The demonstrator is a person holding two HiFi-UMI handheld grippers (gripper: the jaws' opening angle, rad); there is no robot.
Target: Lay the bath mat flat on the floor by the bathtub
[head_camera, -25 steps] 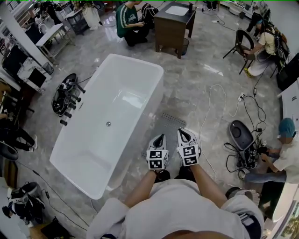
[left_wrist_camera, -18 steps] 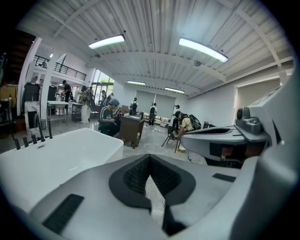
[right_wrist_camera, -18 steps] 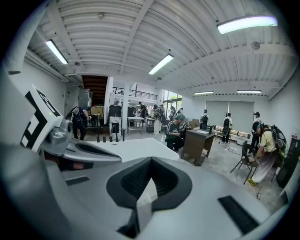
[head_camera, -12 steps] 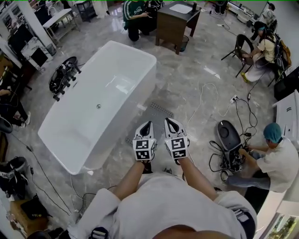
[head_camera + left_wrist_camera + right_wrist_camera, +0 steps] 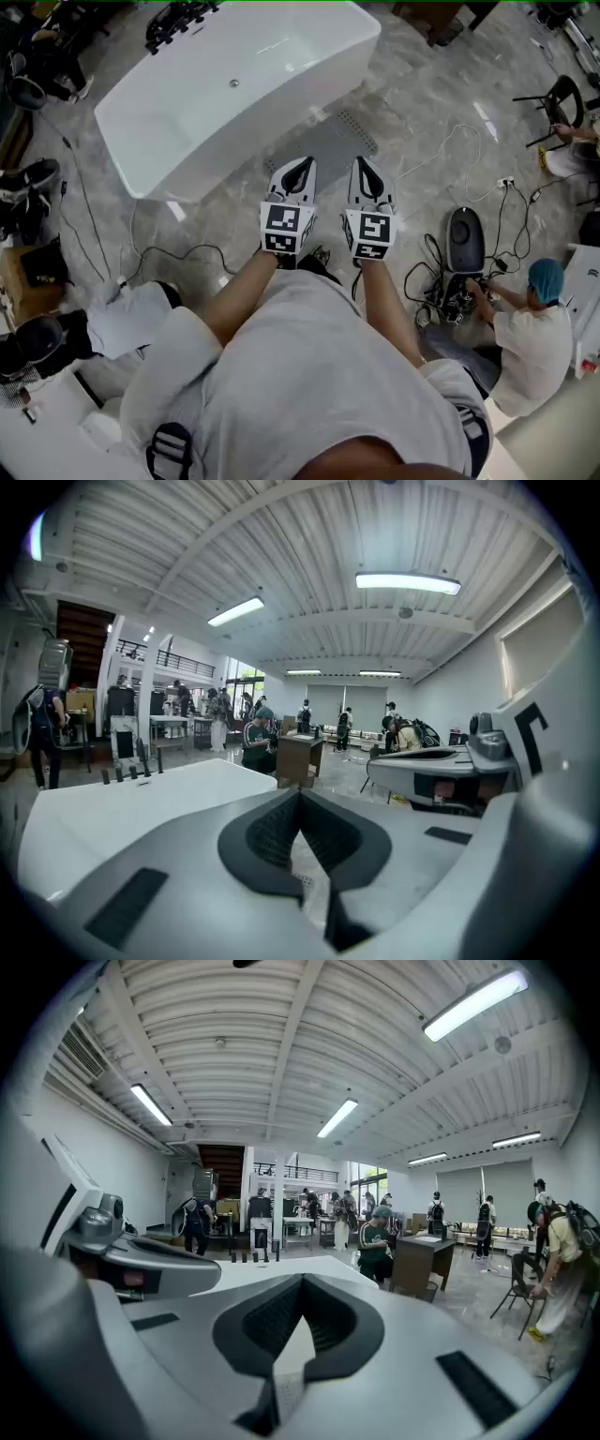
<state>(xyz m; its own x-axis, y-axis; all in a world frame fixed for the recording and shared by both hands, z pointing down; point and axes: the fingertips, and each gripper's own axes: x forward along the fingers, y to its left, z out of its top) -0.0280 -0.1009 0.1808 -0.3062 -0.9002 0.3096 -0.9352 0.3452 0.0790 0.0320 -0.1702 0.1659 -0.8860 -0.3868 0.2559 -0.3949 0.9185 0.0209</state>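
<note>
White bathtub (image 5: 216, 112), grey marbled floor (image 5: 427, 117)

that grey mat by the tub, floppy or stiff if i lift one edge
Likely floppy: the bath mat lies thin and flush on the floor. Probably light, so one lifted edge would sag. Pushed, it may slide on the glossy floor.

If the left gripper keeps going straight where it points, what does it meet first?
Probably the floor beside the bathtub: the shut left gripper aims just right of the tub's end. Depth is unclear, so the tub's corner may come first.
</note>
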